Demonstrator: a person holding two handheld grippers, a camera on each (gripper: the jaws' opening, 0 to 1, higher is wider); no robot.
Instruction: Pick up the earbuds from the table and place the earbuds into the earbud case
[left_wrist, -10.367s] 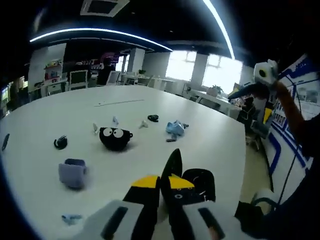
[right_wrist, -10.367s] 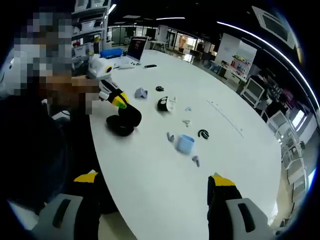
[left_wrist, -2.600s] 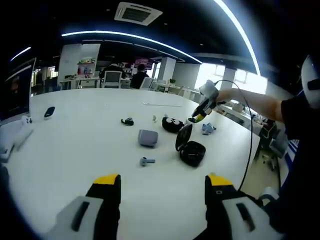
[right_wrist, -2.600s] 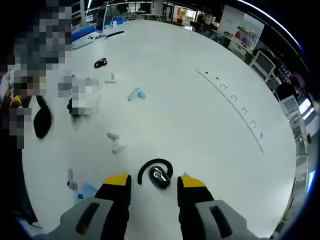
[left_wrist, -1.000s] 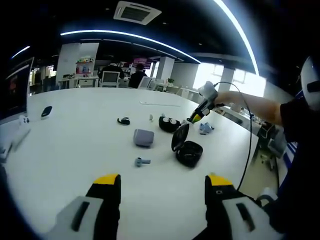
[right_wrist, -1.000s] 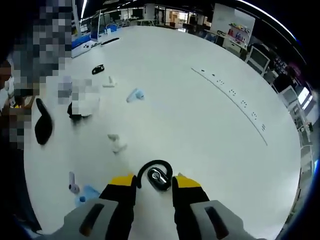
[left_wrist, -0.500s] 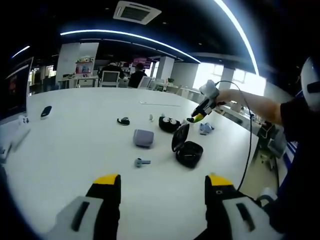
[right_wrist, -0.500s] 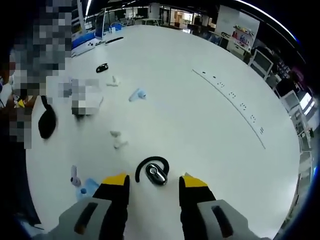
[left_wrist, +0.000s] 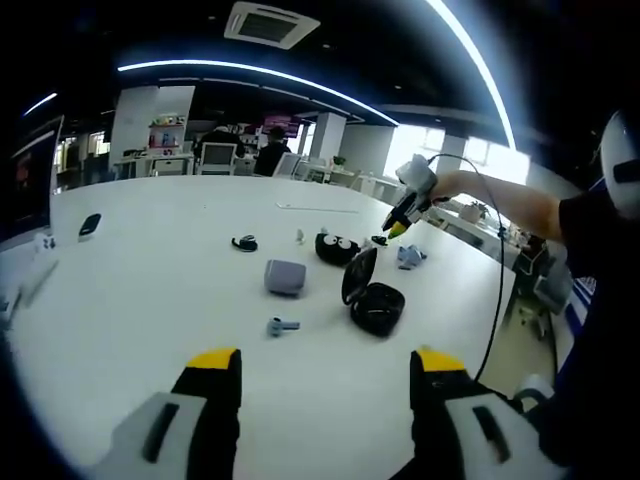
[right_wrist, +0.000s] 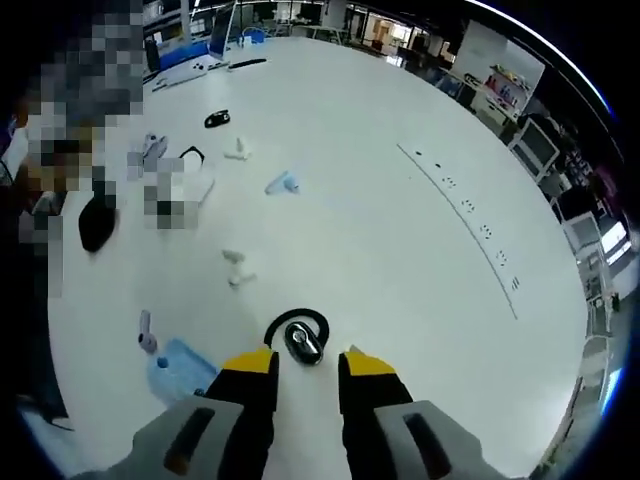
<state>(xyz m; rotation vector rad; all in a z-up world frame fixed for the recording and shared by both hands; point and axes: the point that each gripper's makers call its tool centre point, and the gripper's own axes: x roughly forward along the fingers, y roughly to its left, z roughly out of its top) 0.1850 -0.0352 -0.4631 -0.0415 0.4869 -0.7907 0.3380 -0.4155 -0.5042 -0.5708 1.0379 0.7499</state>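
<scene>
In the left gripper view we see the open black earbud case (left_wrist: 376, 300) on the table (left_wrist: 150, 290) at about 1 o'clock from our wide-open, empty left gripper (left_wrist: 325, 365). The right gripper view shows our right gripper (right_wrist: 308, 364), jaws narrowed, just short of a glossy black earbud (right_wrist: 299, 339) with a curved ear-hook; whether they touch it we cannot tell.

Large white surface (left_wrist: 130, 300), curved ceiling light strips (left_wrist: 250, 75), air vent (left_wrist: 265, 22) at 12 o'clock, bright windows (left_wrist: 405, 150) at 2 o'clock, office chairs (left_wrist: 217, 157) behind
</scene>
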